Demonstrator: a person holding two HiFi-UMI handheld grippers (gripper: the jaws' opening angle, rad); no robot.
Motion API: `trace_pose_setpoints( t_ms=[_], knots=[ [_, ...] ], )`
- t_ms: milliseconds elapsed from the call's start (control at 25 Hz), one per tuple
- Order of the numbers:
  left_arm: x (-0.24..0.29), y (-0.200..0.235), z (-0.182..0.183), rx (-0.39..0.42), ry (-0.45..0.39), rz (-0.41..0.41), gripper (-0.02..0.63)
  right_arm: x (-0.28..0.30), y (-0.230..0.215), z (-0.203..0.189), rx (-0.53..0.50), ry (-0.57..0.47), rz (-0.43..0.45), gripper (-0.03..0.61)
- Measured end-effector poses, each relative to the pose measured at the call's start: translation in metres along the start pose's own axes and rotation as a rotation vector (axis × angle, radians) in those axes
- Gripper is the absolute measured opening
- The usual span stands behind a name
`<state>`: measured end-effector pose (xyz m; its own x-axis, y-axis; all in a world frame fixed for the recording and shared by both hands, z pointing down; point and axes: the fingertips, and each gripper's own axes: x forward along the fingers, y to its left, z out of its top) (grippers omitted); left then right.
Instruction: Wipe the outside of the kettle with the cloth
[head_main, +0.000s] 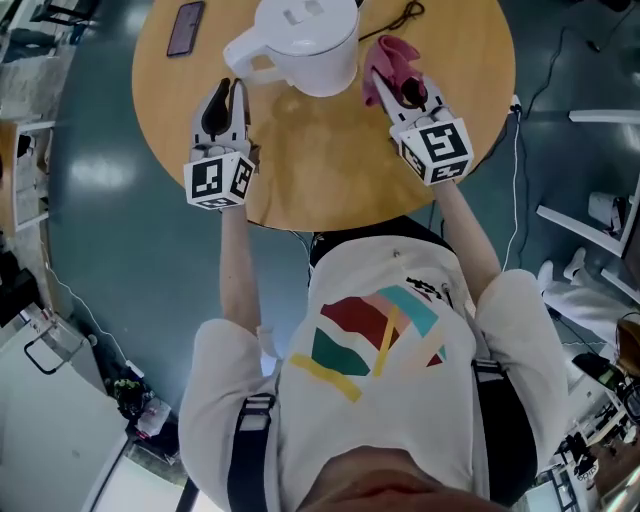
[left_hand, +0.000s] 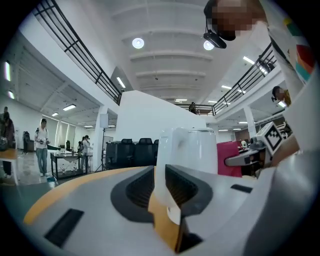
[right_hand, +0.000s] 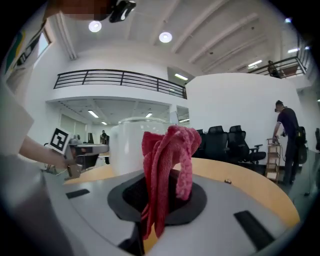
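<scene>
Head view steeply down; gripper views level, close, both see kettle (left_hand: 199, 150).

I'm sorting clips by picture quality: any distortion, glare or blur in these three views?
Head view: sharp, evenly lit, little distortion. Left gripper view: strong fisheye bend, dark corners, ceiling lights flare white, kettle in focus. Right gripper view: same bend and dark corners, cloth crisp, room behind slightly softer.

The kettle (head_main: 310, 45) stands on the far part of the table (head_main: 330, 170) before you, its handle to your left between the jaws of your left gripper (head_main: 228, 90). The cloth (head_main: 385, 62) sits in your right gripper (head_main: 405, 92), just beside the kettle's right side. A phone (head_main: 185, 28) lies far left, beyond your left gripper.
</scene>
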<state>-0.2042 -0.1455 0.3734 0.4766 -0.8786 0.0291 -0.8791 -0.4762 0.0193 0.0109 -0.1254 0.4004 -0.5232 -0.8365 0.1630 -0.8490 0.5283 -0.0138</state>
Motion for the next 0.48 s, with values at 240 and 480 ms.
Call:
trace_pose_setpoints(
  t_ms=[240,480],
  knots=[
    [0.005,0.002,-0.002,-0.03,0.0,-0.012,0.112,0.052,-0.045,-0.027,0.002,0.009,0.045,0.038],
    [0.007,0.004,0.0,-0.024,0.008,-0.025,0.112,0.087,-0.044,-0.057,-0.025,0.094,0.13,0.038]
  ],
)
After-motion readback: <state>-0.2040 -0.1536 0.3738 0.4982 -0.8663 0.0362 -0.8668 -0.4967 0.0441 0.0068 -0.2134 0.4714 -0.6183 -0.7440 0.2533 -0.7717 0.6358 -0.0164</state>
